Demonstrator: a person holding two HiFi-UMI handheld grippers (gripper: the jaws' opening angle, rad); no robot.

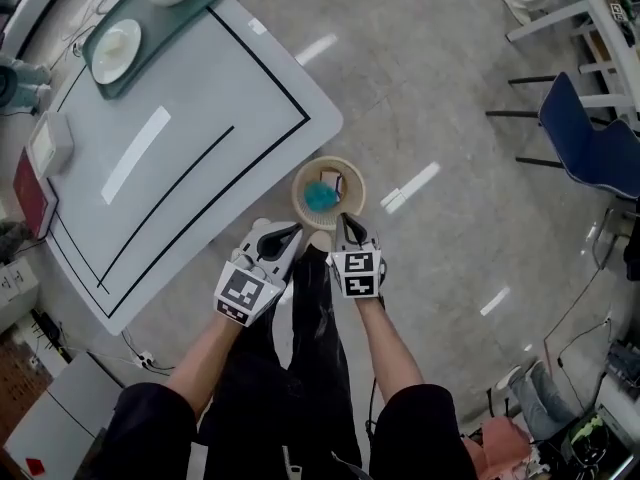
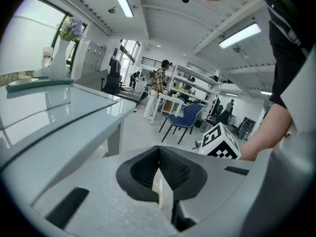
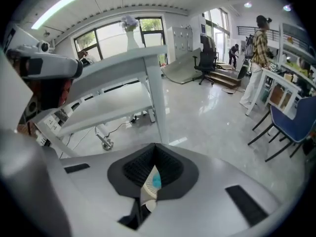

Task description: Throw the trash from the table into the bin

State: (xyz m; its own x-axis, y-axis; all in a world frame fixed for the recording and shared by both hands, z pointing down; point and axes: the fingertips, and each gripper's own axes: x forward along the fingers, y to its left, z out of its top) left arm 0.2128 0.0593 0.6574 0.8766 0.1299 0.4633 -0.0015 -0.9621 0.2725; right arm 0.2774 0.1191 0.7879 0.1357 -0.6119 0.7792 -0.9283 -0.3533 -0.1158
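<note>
A round cream bin (image 1: pixel 300 200) stands on the floor just off the table's corner. Inside it lie a crumpled blue piece of trash (image 1: pixel 321 197) and a small brownish scrap (image 1: pixel 333 181). Both grippers hang close together just in front of the bin, above its near rim. My left gripper (image 1: pixel 285 236) (image 2: pixel 159 149) has its jaws together with nothing held; a sliver of cream rim shows through the slit. My right gripper (image 1: pixel 350 230) (image 3: pixel 155 147) is also shut and empty. Below its jaws, through the narrow gap, I see the bin (image 3: pixel 145 187) and the blue trash (image 3: pixel 156 181).
The grey table (image 1: pixel 200 118) with black lines is to the left. It carries a teal tray (image 1: pixel 190 10) with a white plate (image 1: pixel 117 50), a white box (image 1: pixel 50 143) and a red book (image 1: pixel 30 193). A blue chair (image 1: pixel 590 143) stands far right. Cables lie on the floor.
</note>
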